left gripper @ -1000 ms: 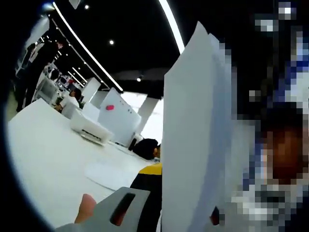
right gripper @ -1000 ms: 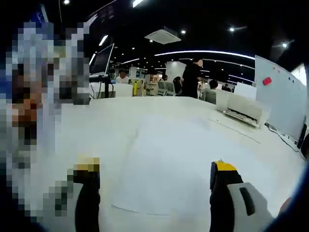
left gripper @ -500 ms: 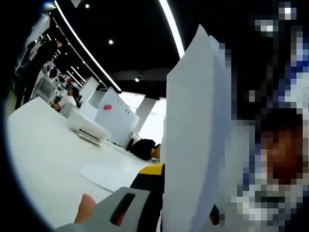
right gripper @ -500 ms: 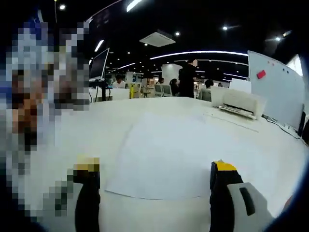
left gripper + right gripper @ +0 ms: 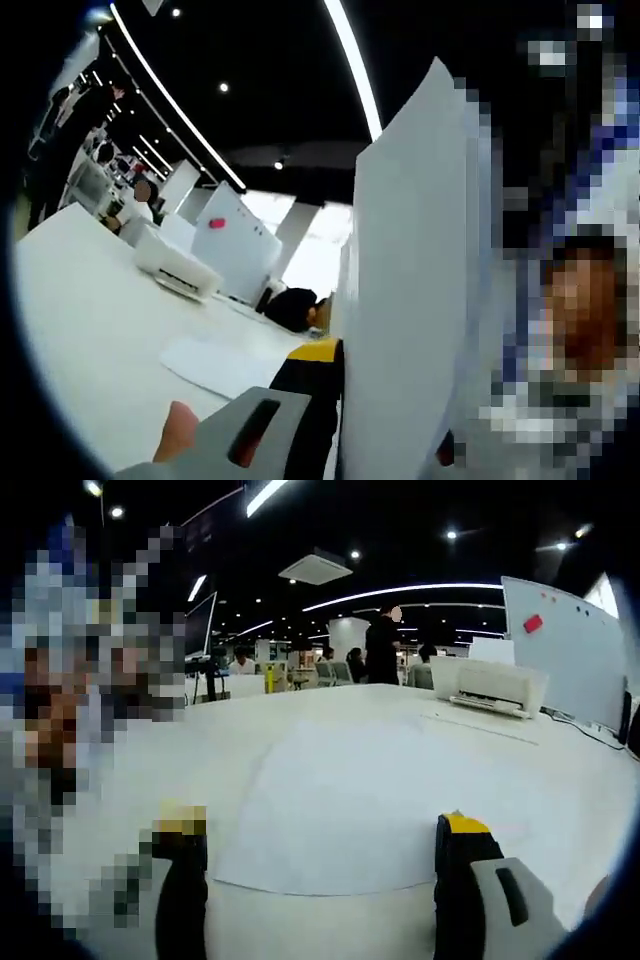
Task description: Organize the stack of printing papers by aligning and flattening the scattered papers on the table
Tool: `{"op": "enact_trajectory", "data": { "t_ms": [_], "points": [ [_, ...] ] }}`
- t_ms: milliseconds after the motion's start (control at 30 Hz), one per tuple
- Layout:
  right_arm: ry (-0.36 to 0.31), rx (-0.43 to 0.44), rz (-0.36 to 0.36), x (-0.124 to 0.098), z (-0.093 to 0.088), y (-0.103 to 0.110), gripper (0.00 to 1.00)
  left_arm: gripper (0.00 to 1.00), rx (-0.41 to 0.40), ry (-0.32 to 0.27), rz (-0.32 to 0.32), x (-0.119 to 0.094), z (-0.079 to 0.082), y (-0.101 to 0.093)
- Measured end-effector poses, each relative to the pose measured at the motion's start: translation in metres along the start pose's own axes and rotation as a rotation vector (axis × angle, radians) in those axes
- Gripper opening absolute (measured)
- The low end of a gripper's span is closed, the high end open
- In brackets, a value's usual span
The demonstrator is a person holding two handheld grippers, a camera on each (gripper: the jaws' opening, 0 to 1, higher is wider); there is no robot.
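Observation:
My left gripper (image 5: 380, 400) is shut on a stack of white papers (image 5: 410, 290), which stands upright on edge and hides the right jaw. Its yellow-tipped left jaw presses the stack's side. Another loose sheet (image 5: 225, 365) lies flat on the white table (image 5: 90, 330) beyond it. In the right gripper view, my right gripper (image 5: 322, 825) is open wide, low over the table (image 5: 560, 780), with nothing between its jaws. A single white sheet (image 5: 340, 805) lies flat just ahead of the jaws, its near edge between them.
A white printer (image 5: 490, 685) (image 5: 175, 270) sits at the table's far side, in front of a whiteboard (image 5: 560, 650) carrying a red magnet. A thumb (image 5: 180, 428) rests on the left gripper's body. Several people and desks stand far behind.
The right gripper view has drawn closer to the flat sheet, whose near edge now lies between the jaws. The held stack leans slightly more in the left gripper view.

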State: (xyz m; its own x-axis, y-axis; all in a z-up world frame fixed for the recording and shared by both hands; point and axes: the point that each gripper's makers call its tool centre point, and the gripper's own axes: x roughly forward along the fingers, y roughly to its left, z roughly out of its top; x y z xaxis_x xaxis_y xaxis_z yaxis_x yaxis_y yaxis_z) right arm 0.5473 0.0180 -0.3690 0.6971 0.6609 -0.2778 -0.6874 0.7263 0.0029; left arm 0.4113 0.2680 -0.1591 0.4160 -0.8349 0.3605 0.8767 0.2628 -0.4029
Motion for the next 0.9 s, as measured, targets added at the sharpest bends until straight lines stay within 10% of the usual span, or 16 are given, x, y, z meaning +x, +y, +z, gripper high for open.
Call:
{"op": "enact_trajectory", "data": {
  "t_ms": [467,900],
  "points": [
    [-0.029,-0.006,0.02,0.0033,0.004,0.0015,0.88,0.06,-0.006,-0.058,0.043,-0.0021,0.0055,-0.0054],
    [0.014,-0.002,0.017,0.0022,0.0012,0.0005,0.6,0.06,-0.009,-0.051,0.02,0.006,-0.0001,-0.0084]
  ]
}}
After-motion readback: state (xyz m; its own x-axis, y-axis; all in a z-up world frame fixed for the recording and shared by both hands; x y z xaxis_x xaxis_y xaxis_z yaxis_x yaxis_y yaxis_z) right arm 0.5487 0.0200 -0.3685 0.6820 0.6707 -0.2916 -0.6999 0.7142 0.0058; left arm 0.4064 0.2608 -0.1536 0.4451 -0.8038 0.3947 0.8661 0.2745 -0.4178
